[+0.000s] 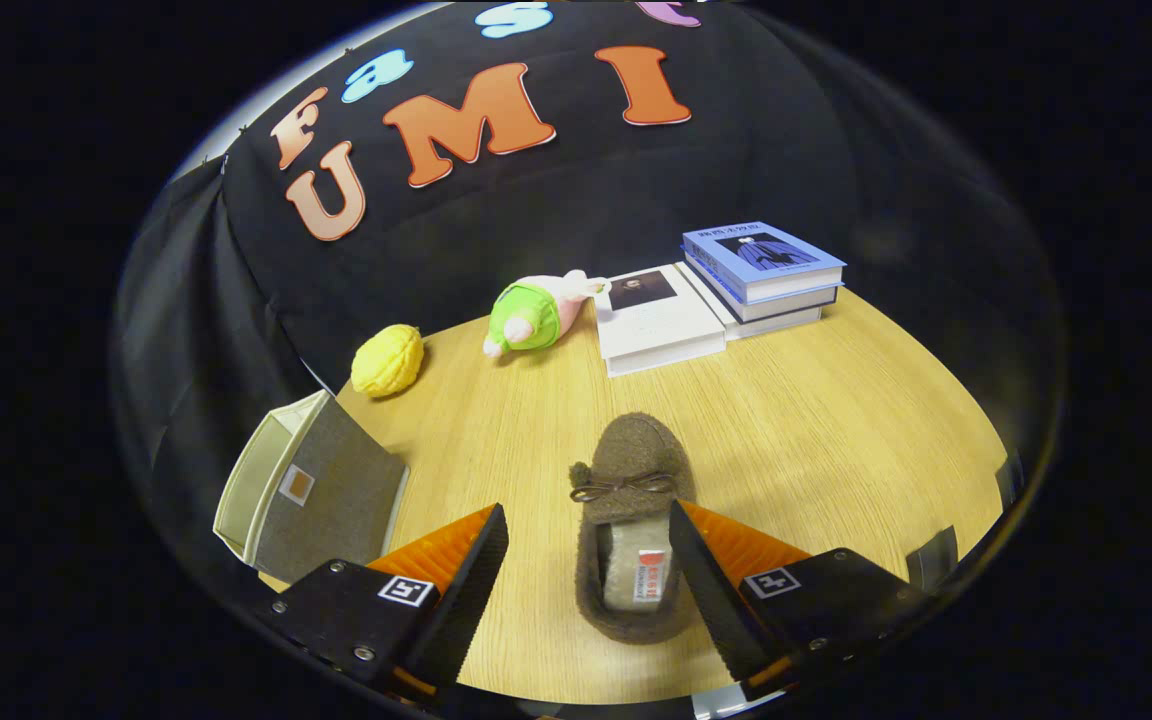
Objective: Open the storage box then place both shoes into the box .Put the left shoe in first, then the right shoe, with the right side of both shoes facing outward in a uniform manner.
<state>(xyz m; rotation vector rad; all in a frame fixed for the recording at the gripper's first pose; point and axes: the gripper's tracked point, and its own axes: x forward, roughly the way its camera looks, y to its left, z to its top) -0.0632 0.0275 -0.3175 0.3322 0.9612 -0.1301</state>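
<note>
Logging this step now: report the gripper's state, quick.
Gripper: open, holding nothing; the brown shoe lies between its fingers, against the right one, with a gap to the left one.

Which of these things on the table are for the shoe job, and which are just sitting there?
For the job:
brown slipper, lying between the open gripper's fingers
storage box, off to one side

Just lying about:
yellow toy
green and pink plush toy
white book
stack of blue books

Slipper (631, 520) between fingers (456, 590), box (311, 490) alongside
</note>
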